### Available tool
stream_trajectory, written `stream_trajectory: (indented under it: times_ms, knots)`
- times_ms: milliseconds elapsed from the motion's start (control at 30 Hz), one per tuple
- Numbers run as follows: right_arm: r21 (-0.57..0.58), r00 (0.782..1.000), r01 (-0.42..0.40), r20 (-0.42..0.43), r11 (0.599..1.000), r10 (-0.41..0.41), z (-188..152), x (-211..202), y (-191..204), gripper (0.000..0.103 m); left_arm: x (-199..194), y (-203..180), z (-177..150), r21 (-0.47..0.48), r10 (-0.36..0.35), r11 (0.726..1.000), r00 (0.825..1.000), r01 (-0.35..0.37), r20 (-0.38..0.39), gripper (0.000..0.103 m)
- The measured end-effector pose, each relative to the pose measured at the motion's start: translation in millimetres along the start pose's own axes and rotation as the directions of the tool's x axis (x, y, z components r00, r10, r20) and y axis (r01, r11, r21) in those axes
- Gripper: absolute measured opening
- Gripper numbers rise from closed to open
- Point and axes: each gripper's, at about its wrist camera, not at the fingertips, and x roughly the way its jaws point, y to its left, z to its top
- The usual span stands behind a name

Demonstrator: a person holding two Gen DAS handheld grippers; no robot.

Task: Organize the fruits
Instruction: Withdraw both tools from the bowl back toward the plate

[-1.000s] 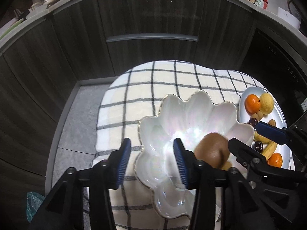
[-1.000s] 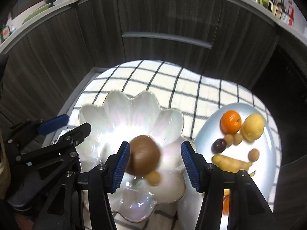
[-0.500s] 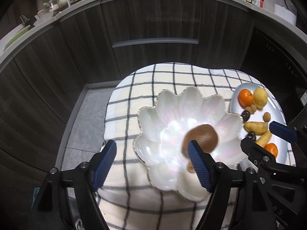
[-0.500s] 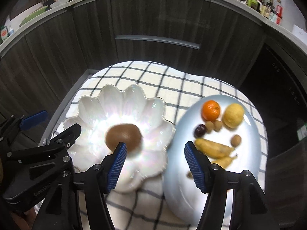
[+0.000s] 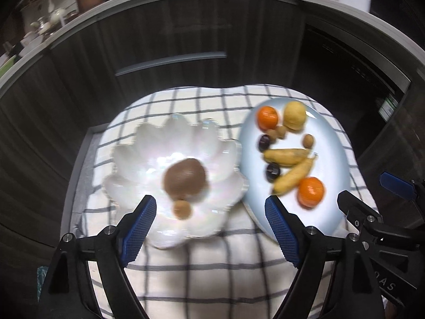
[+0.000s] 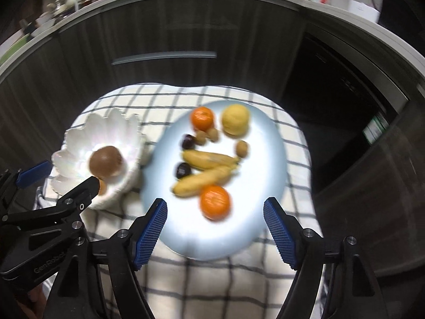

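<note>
Through the left wrist camera I see my left tongs [image 5: 209, 223] spread wide with nothing between the blue pads [image 5: 138, 228]. Just ahead of them, toward the left pad, sits the white petal-shaped bowl [image 5: 138, 154] on the checked cloth [image 5: 212, 271]. In it lie a brown kiwi [image 5: 185, 177] and, touching its near side, a small tan fruit [image 5: 182, 209]. Ahead and to the right of the tongs is the pale blue plate [image 5: 334, 164], its edge close beside the bowl. It carries two oranges [image 5: 310, 192], a yellow lemon [image 5: 293, 115], two bananas [image 5: 287, 156] lying together, dark plums [image 5: 272, 170] and small tan fruits. The right tongs [image 5: 372, 194] show at the right edge, beside the plate.

Through the right wrist camera my right tongs [image 6: 215, 228] are likewise spread and hold nothing. The plate [image 6: 265, 186] lies straight ahead between the pads, the near orange [image 6: 214, 201] closest to them, the bananas [image 6: 209, 159] just beyond it. The bowl [image 6: 106, 130] with the kiwi [image 6: 106, 161] is ahead to the left, and the left tongs [image 6: 61, 186] reach in at its near rim. Both views are somewhat blurred.
</note>
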Motion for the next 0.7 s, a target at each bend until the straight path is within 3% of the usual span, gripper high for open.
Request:
stream_trajectory:
  times_ms: [200, 533, 700]
  knots:
    - [0.053, 1.000, 0.016, -0.001, 0.998, -0.016, -10, -3, -30, 0.076, 1, -31, -3, 0.055, -0.025, 0.998, 1.000, 0.025, -0.008, 0.084]
    - [0.056, 1.000, 0.005, -0.024, 0.998, -0.004, -20, 16, -49, 0.076, 25, -50, -15, 0.072, -0.059, 0.995, 0.995, 0.065, -0.079, 0.084]
    - [0.023, 0.998, -0.043, -0.038, 0.999, 0.043, -19, 31, -48, 0.076, 31, -51, -18, 0.082, -0.021, 0.996, 0.995, 0.029, -0.096, 0.084]
